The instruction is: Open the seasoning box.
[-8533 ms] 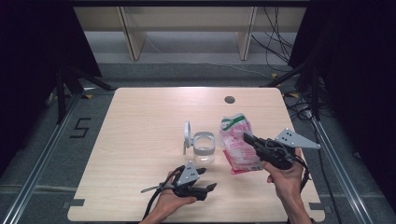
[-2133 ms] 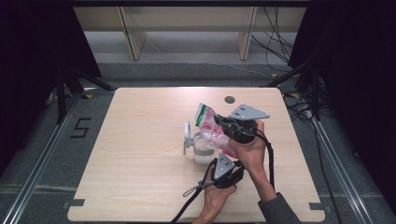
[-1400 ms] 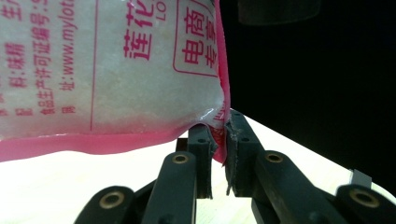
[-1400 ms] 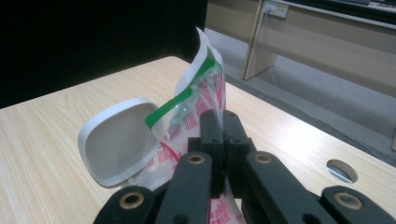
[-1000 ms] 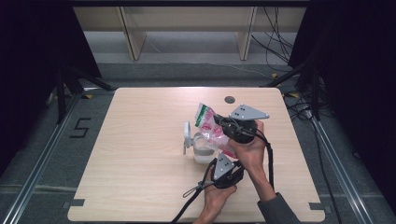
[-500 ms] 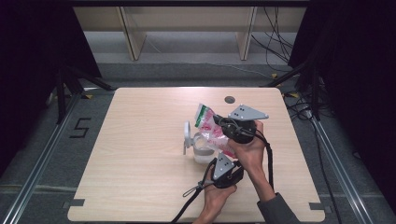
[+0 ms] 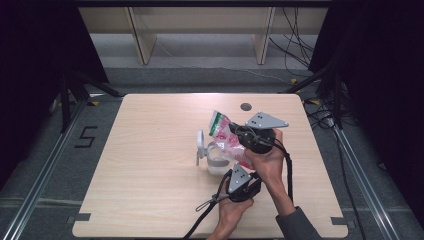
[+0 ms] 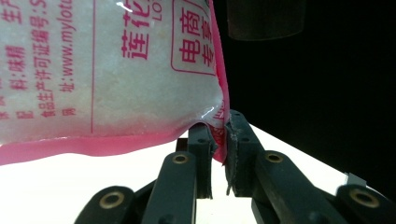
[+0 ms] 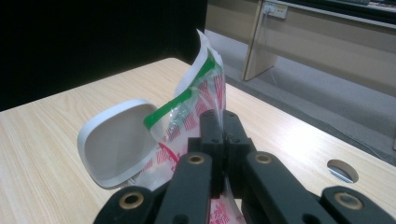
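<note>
High view: a bag (image 7: 227, 141) is held tilted over an open jar (image 7: 216, 159) near mid-table, pinched by both grippers.

From left to right, the jar's hinged lid (image 7: 200, 145) is stood open, the bag's green-edged top is raised above the jar, and the right gripper (image 7: 234, 131) is clamped on the bag's upper part. The left gripper (image 7: 235, 167), nearer the person, is closed on a lower corner, the pink seam being caught between its jaws. In the right gripper view the film is squeezed flat between shut jaws. Granules could be spilled on the table (image 7: 150, 165) if the bag is tipped off the jar's mouth; the corner could be torn if pulled hard.
</note>
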The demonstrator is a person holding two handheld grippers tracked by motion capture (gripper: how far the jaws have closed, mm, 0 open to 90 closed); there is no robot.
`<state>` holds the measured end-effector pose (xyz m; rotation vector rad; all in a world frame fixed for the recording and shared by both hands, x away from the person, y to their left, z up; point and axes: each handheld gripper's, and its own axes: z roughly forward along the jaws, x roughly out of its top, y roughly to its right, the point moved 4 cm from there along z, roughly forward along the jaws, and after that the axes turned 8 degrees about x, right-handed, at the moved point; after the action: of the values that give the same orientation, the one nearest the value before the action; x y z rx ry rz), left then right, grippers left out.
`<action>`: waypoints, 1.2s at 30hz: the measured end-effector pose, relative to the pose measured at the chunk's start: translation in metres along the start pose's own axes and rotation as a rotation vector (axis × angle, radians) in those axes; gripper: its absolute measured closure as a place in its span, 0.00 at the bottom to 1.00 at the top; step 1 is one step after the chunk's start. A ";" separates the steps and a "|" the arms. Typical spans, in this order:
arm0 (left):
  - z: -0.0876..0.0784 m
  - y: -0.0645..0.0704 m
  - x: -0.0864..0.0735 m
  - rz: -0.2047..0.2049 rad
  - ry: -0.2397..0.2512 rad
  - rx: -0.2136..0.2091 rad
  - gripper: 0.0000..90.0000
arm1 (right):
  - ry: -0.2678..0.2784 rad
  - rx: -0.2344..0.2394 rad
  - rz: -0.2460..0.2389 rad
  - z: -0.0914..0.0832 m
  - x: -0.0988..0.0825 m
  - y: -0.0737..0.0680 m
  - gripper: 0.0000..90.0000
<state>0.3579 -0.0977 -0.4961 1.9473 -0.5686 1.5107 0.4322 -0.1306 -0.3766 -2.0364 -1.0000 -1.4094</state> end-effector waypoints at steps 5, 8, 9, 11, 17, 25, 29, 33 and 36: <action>-0.001 0.000 -0.001 0.007 -0.013 0.011 0.91 | -0.006 -0.006 0.011 0.001 -0.001 -0.001 1.00; 0.000 0.000 0.000 0.001 0.002 -0.001 0.91 | 0.008 -0.004 0.026 0.001 -0.001 -0.002 1.00; 0.000 0.000 0.001 -0.001 0.005 -0.001 0.91 | -0.001 -0.008 0.026 0.000 -0.001 -0.002 1.00; 0.000 0.000 0.000 0.001 0.007 0.000 0.91 | -0.011 0.001 0.004 0.001 -0.001 -0.001 1.00; -0.001 0.001 0.000 0.002 -0.003 0.015 0.91 | -0.006 0.001 0.019 0.001 -0.001 -0.002 1.00; -0.002 0.001 0.000 0.005 -0.006 0.015 0.91 | -0.004 0.000 0.010 0.001 -0.001 -0.001 1.00; -0.001 0.001 0.000 0.004 -0.003 0.013 0.91 | -0.006 0.003 0.003 0.002 -0.002 0.000 1.00; -0.001 0.001 0.001 0.002 -0.003 0.014 0.91 | -0.003 0.009 0.000 0.003 -0.002 0.000 1.00; -0.002 0.001 0.000 0.005 -0.005 0.016 0.91 | -0.016 0.002 0.009 0.002 -0.002 -0.001 1.00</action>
<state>0.3564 -0.0971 -0.4955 1.9638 -0.5650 1.5187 0.4321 -0.1293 -0.3792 -2.0510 -0.9973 -1.3891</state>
